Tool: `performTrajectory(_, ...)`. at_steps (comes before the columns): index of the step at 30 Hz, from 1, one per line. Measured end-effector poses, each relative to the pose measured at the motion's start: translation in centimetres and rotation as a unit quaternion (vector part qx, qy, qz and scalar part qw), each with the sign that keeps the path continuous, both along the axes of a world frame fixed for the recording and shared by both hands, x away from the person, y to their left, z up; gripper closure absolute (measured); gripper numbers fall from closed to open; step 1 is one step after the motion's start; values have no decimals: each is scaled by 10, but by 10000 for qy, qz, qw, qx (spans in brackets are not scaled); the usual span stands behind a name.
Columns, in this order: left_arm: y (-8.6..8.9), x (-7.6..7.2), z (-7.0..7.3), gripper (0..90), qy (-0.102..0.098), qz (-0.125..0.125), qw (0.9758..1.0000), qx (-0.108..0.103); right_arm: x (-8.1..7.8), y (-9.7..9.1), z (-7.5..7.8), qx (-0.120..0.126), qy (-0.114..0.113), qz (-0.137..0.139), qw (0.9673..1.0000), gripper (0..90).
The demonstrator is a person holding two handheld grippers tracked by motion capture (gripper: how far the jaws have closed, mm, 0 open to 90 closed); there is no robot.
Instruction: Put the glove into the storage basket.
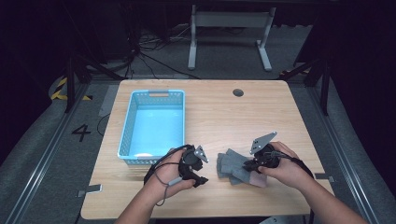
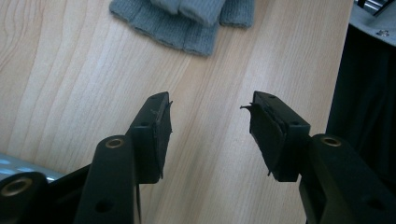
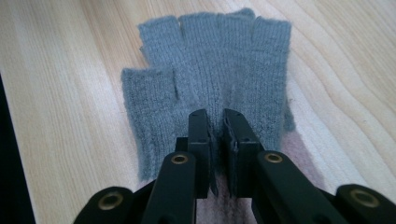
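Observation:
A grey knitted fingerless glove [image 1: 232, 165] with a pinkish cuff lies flat on the wooden table [image 1: 224, 116], near the front right. My right gripper [image 1: 250, 166] is down on it. In the right gripper view the jaws stand almost together, pinching the glove [image 3: 215, 79] near its cuff end, and my right gripper [image 3: 217, 116] is shut on the fabric. My left gripper [image 1: 201, 170] hovers just left of the glove, held in a hand. Its jaws are apart over bare wood with nothing between them, so my left gripper [image 2: 210, 105] is open. The glove's finger ends [image 2: 187, 23] lie beyond its tips.
A light blue plastic basket [image 1: 126, 135] stands on the table's left half, close behind my left hand. A small round grommet hole [image 1: 238, 92] sits near the far edge. The table's front edge runs just under both forearms.

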State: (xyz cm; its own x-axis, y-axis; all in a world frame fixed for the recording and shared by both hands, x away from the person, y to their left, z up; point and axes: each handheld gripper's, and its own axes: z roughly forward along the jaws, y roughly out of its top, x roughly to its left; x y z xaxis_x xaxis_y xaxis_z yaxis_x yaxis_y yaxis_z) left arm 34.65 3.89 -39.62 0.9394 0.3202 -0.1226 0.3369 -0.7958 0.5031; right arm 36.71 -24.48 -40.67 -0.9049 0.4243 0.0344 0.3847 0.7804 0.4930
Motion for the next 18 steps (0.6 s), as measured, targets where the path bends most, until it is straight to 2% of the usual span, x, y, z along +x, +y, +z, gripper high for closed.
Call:
performTrajectory(6, -3, 0, -3, 520, 107, 38, 9999, -45, -2, 2, -6, 2, -67, 20, 10000, 773)
performTrajectory(10, -4, 0, -3, 536, 141, 27, 9999, -61, -6, -1, -4, 225, -48, -67, 9997, 715)
performTrajectory(14, -5, 1, -2, 562, 162, 60, 9997, -176, -10, -8, 2, 473, -148, -204, 9986, 675)
performTrajectory(18, -7, 0, 1, 614, 181, 80, 9993, -330, -13, -16, 7, 766, -218, -406, 9960, 664)
